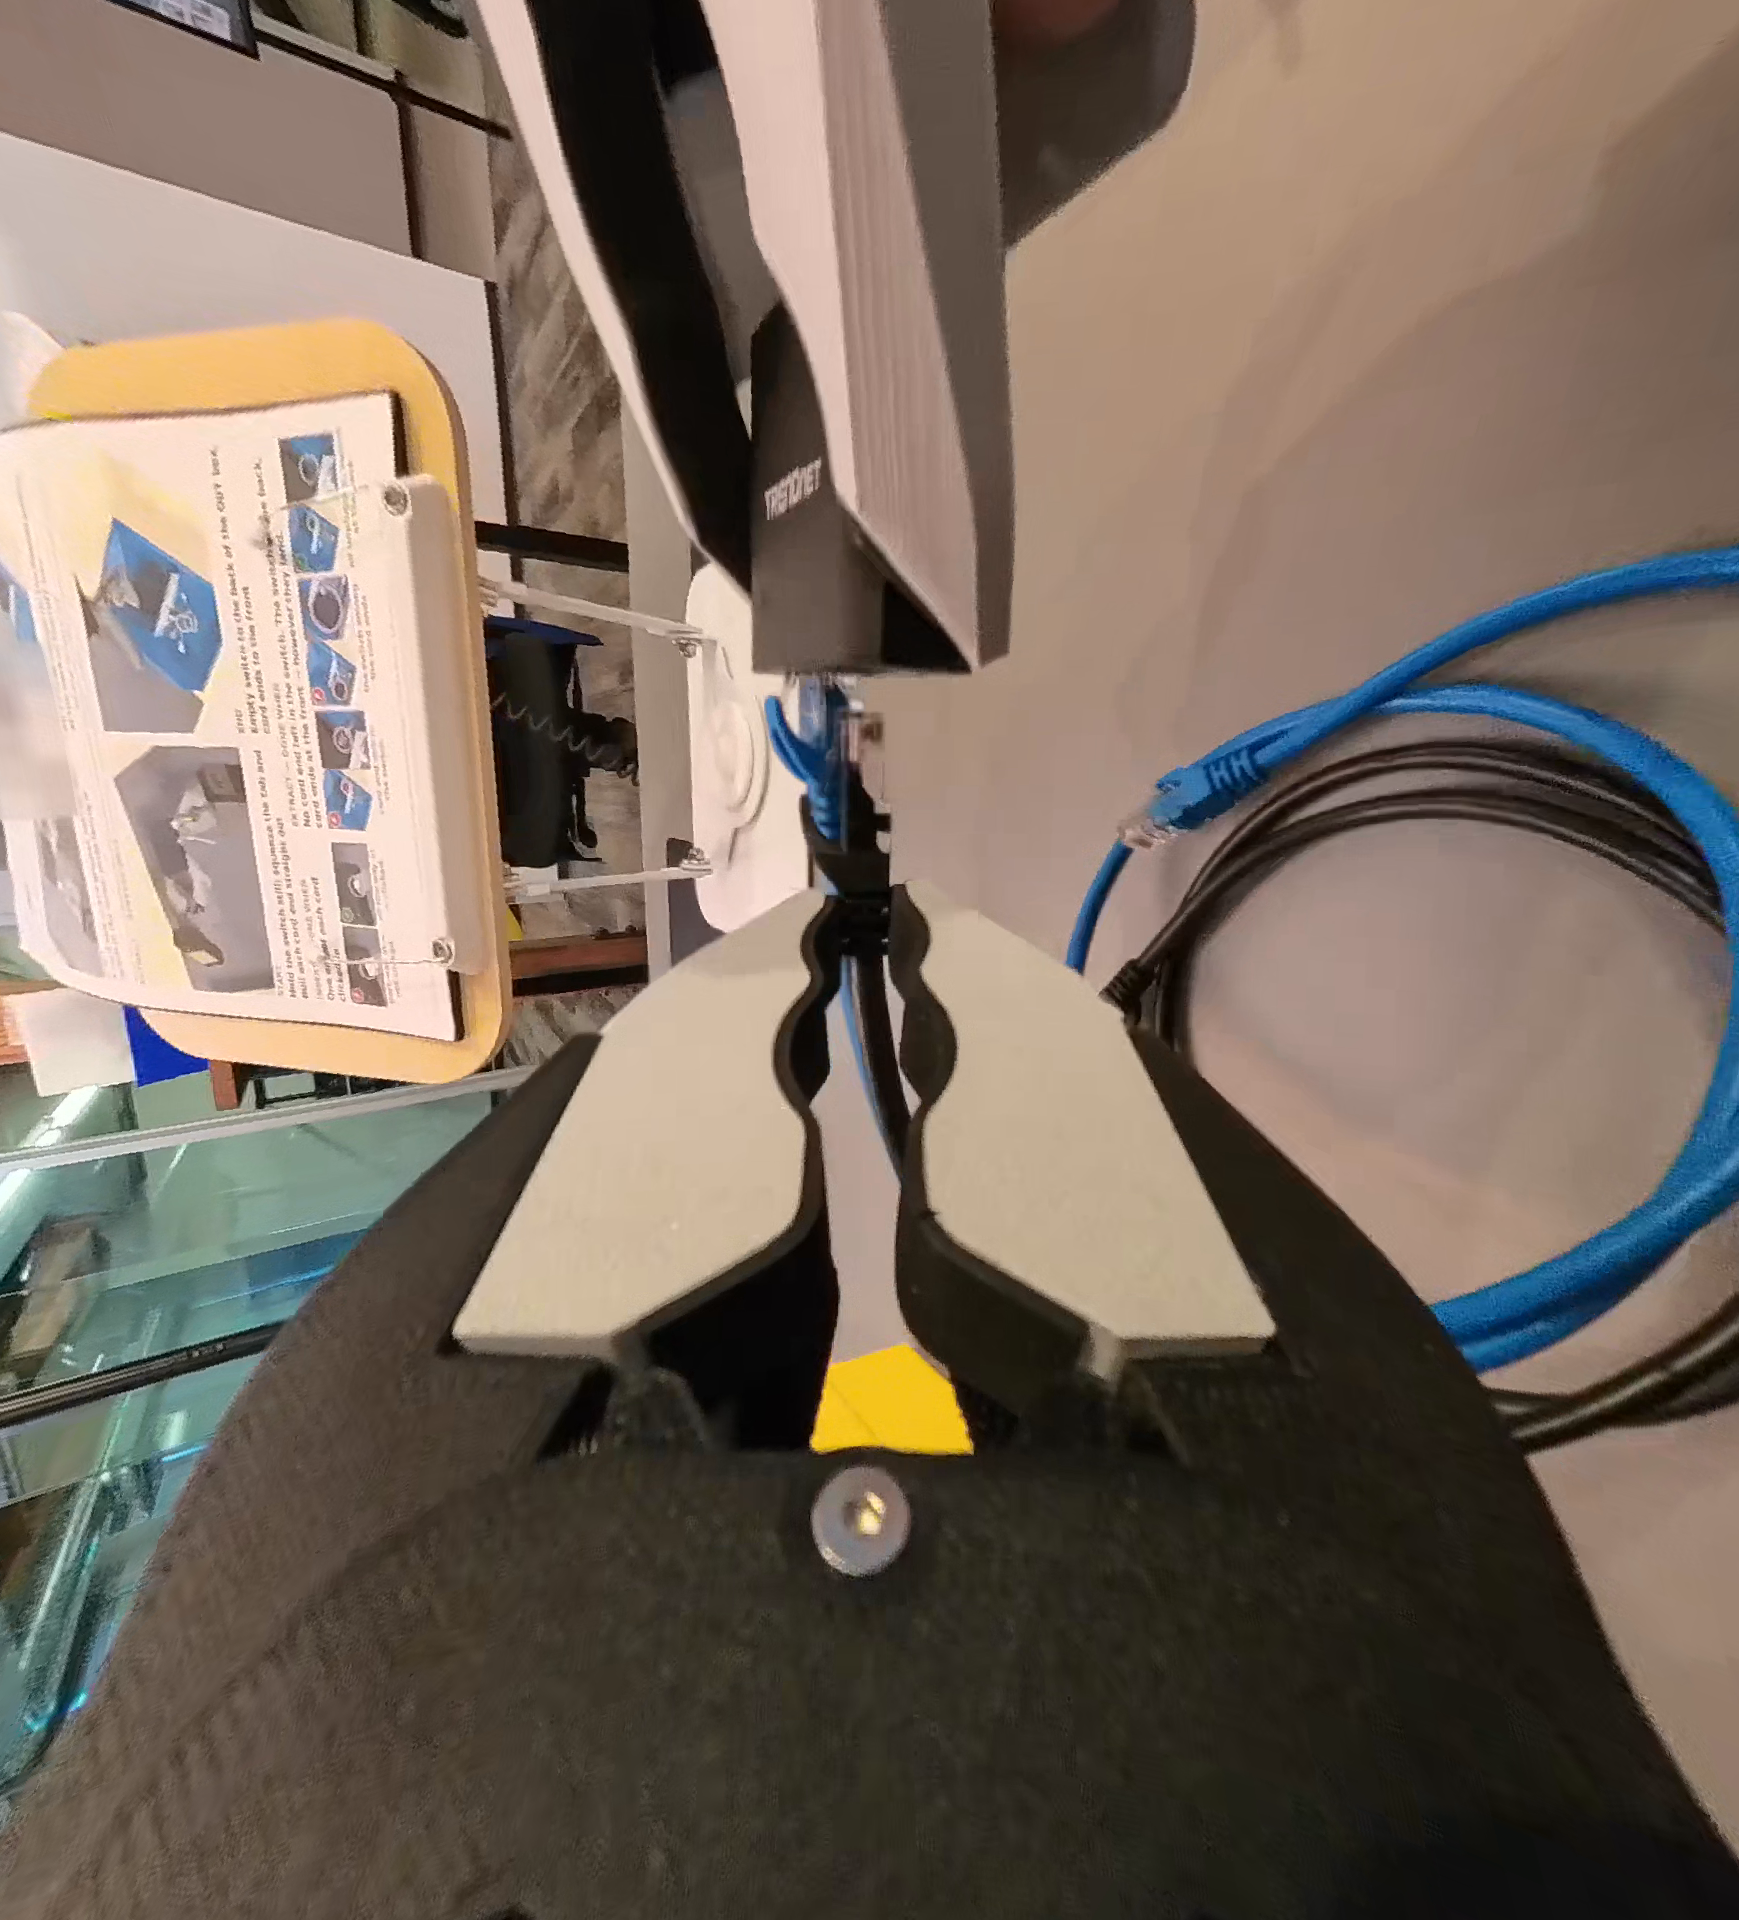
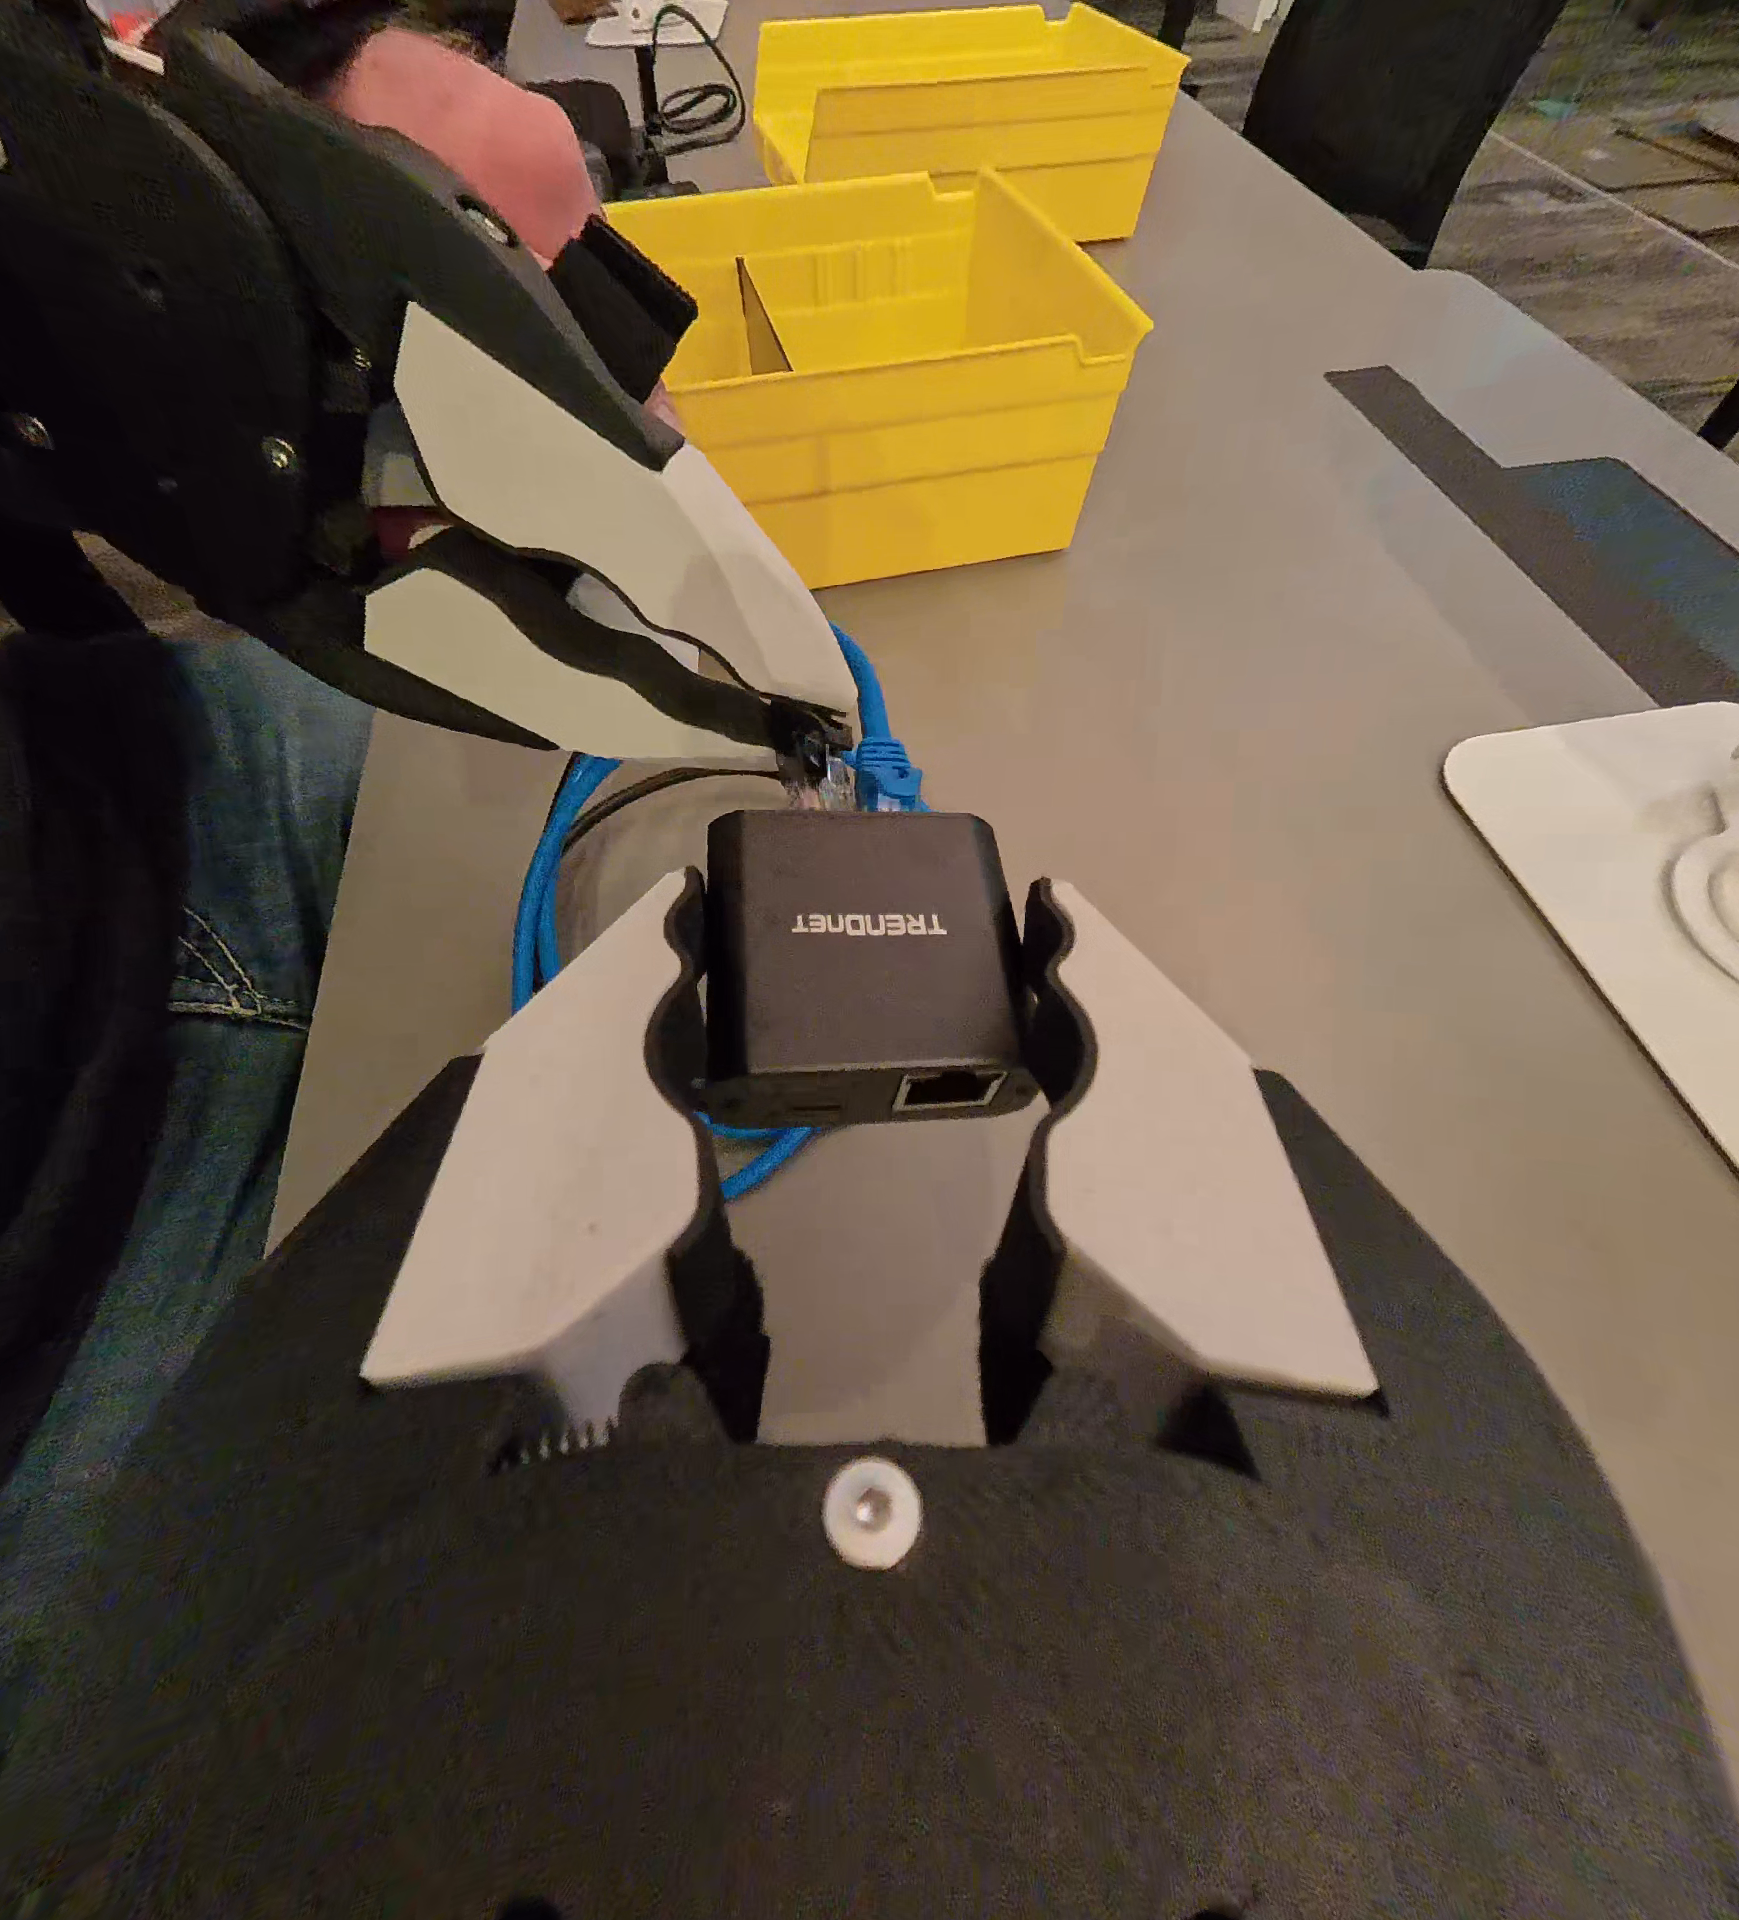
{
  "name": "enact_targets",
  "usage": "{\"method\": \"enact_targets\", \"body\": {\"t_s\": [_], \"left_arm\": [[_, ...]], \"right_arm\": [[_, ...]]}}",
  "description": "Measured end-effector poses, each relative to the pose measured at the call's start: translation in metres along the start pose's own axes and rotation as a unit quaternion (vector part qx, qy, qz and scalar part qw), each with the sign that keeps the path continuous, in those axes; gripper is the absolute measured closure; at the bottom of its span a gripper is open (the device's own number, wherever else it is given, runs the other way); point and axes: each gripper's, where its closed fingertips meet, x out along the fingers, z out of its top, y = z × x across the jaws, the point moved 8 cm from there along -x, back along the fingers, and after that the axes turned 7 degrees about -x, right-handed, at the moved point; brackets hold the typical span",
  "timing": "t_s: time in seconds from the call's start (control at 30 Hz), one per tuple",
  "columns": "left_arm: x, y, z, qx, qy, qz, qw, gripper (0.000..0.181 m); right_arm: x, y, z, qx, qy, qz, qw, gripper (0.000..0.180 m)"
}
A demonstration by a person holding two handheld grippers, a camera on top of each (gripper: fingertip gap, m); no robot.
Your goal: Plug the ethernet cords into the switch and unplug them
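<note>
The right hand-held gripper [image 2: 863, 935] clamps the small black switch [image 2: 860, 951] by its two sides, holding it just above the grey worktop [image 2: 1312, 727]; one open port shows on the switch's near face. At the far face, a blue ethernet cord [image 2: 886, 774] has its plug at the switch; whether it is fully seated cannot be told. The left hand-held gripper [image 2: 808, 732] comes in from the left with its fingers narrowed on the black ethernet cord [image 1: 860, 883] just behind its plug; the clear tip of that plug sits just at the far face of the switch, beside the blue plug. In the left wrist view the cable runs back between the closed fingers, and loose coils of blue and black cable [image 1: 1675, 1039] lie on the worktop, with a free blue plug [image 1: 1192, 795] resting apart from the switch. Two yellow bins [image 2: 906, 416] stand farther back on the worktop; a white stand base [image 2: 1623, 935] sits to the right; a board with a printed sheet [image 1: 221, 707] stands beyond.
</note>
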Motion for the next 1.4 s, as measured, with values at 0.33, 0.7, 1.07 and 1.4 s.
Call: {"method": "enact_targets", "body": {"t_s": [0.33, 0.7, 1.07, 1.4], "left_arm": [[-0.008, 0.003, 0.007, -0.005, -0.026, 0.029, 0.999, 0.173], [-0.009, 0.001, 0.009, -0.027, -0.060, 0.040, 0.997, 0.173], [-0.011, -0.002, 0.012, -0.020, -0.073, 0.043, 0.996, 0.173], [-0.009, -0.004, 0.012, -0.027, -0.066, 0.040, 0.997, 0.173]], "right_arm": [[-0.005, -0.004, 0.005, 0.031, -0.069, 0.022, 0.997, 0.122], [-0.009, -0.007, -0.002, 0.064, -0.123, 0.053, 0.989, 0.123], [-0.008, -0.007, -0.009, 0.097, -0.176, 0.077, 0.977, 0.123], [-0.006, -0.005, -0.009, 0.096, -0.173, 0.082, 0.977, 0.123]]}}
